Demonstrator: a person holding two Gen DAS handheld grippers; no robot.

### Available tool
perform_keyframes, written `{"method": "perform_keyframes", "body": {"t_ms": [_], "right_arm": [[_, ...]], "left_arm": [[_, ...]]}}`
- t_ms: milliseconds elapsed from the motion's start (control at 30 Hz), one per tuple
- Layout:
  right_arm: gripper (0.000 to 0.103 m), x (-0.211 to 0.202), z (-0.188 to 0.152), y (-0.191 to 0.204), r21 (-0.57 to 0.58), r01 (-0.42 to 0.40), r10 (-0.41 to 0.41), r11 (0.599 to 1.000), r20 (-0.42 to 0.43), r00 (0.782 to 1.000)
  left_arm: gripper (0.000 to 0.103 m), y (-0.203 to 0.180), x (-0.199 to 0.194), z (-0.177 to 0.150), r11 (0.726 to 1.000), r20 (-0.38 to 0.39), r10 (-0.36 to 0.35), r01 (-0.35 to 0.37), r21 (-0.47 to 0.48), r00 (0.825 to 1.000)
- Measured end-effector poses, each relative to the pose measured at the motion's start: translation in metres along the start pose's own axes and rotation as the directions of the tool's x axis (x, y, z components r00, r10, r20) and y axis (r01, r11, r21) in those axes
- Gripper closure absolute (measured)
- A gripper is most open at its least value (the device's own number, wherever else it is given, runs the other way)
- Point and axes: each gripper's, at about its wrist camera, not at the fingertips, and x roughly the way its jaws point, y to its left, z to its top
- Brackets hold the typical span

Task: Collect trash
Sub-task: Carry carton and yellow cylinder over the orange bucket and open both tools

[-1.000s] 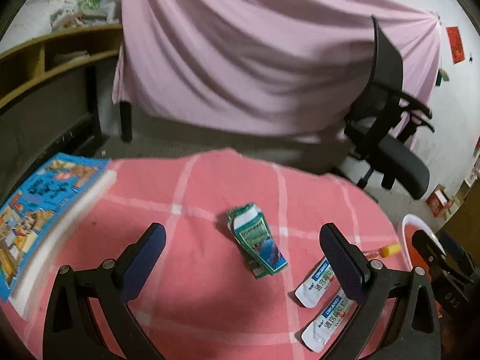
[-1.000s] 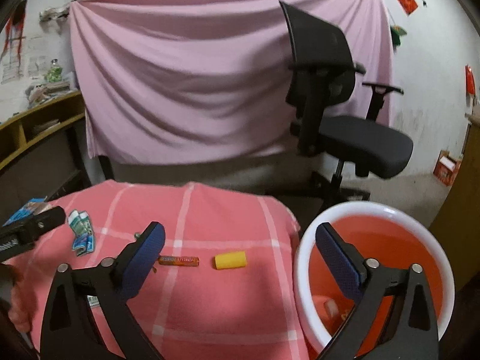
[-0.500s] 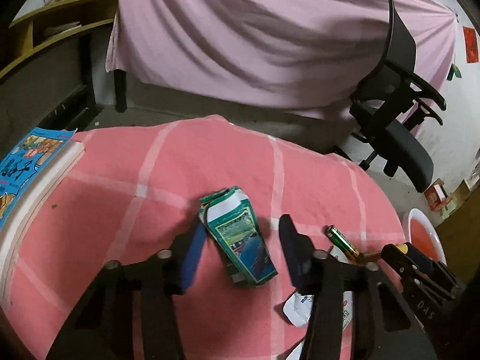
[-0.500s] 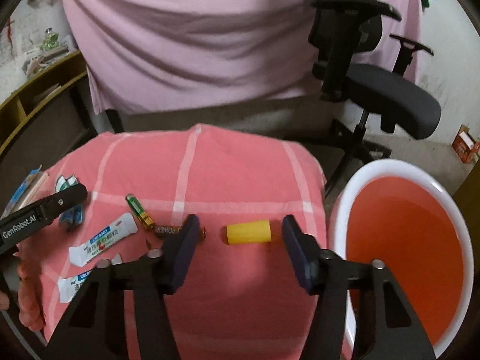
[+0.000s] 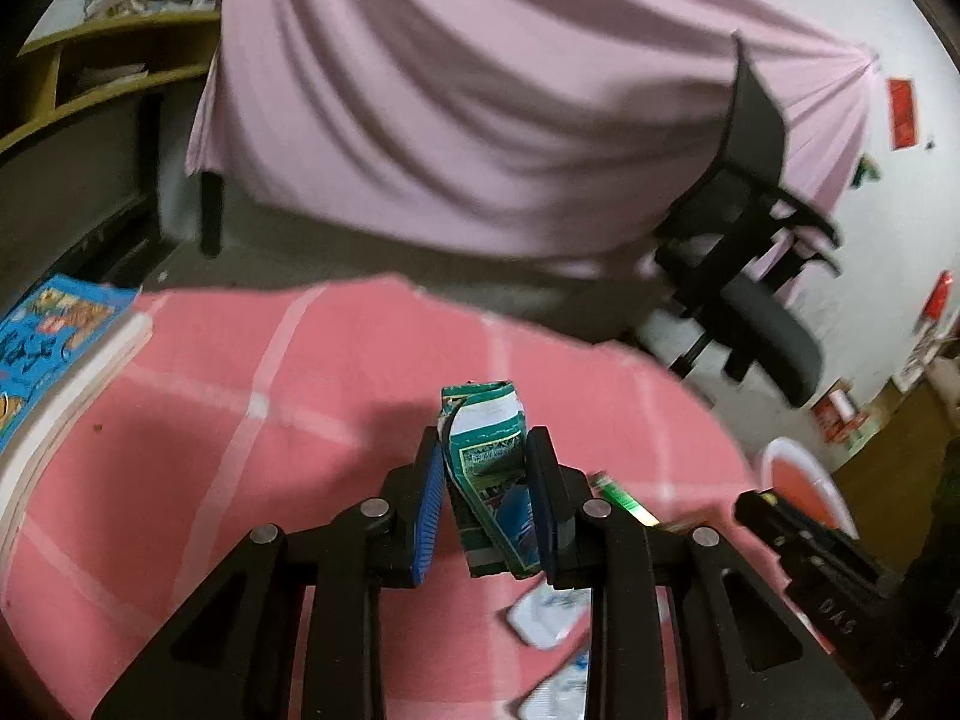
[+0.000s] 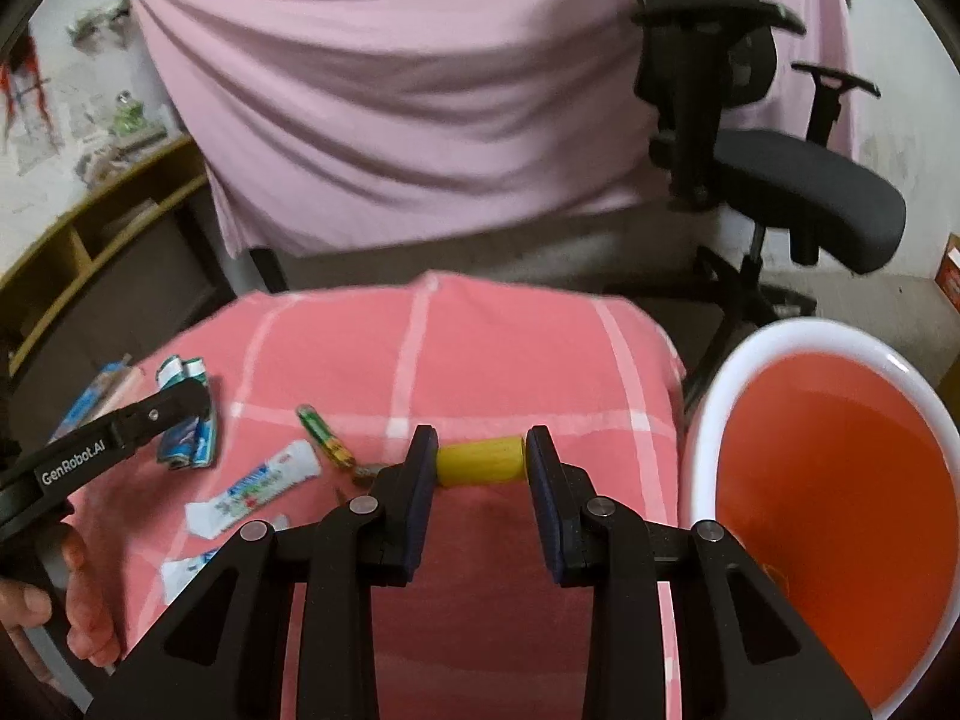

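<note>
A crushed green and blue carton (image 5: 480,414) stands on the pink checked tablecloth (image 5: 300,396). My left gripper (image 5: 485,462) is closing on it, with both blue pads against its sides. In the right wrist view the same carton (image 6: 186,444) lies behind the left gripper's fingers (image 6: 180,402). A short yellow cylinder (image 6: 480,463) lies near the table's right edge. My right gripper (image 6: 480,450) is closing on it, a pad touching each end. The white bin with a red inside (image 6: 708,420) stands just right of the table.
White sachets (image 6: 252,489) and a green battery (image 6: 321,429) lie between the two grippers. A thick book (image 5: 42,348) sits at the table's left edge. A black office chair (image 6: 750,150) and a pink draped sheet (image 6: 420,90) stand behind the table. A hand (image 6: 78,600) holds the left gripper.
Both grippers went from wide open to closed in. The left one came forward around the green carton. The right one tilted down and moved around the yellow cylinder.
</note>
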Motion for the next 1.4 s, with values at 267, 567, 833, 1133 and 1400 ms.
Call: {"method": "perform_keyframes", "body": {"t_ms": [267,567,833,1133,1400], "right_arm": [[0.075,-0.045,-0.005,0.01,-0.052,-0.009,0.022,0.999,0.25,0.968],[0.075,-0.085,-0.011,-0.005,0.008,-0.046,0.037,0.999,0.469,0.883],[0.075,-0.112,-0.015,-0.039,0.091,0.042,-0.083,0.995,0.519,0.85],[0.075,-0.131,-0.024,-0.075,0.165,0.12,-0.191,0.979,0.54,0.82],[0.075,-0.132,-0.031,-0.103,0.222,0.13,-0.229,0.966,0.511,0.829]], "left_arm": [[0.08,-0.03,-0.04,-0.004,0.994,0.195,-0.08,0.063,0.093,0.978],[0.08,-0.06,-0.066,-0.008,0.985,0.299,-0.146,0.109,0.135,0.943],[0.08,-0.098,-0.077,-0.015,0.969,0.315,-0.211,0.156,0.192,0.925],[0.08,-0.139,-0.077,-0.028,0.938,0.29,-0.292,0.215,0.271,0.911],[0.08,-0.174,-0.057,-0.037,0.912,0.199,-0.334,0.262,0.317,0.921]]}}
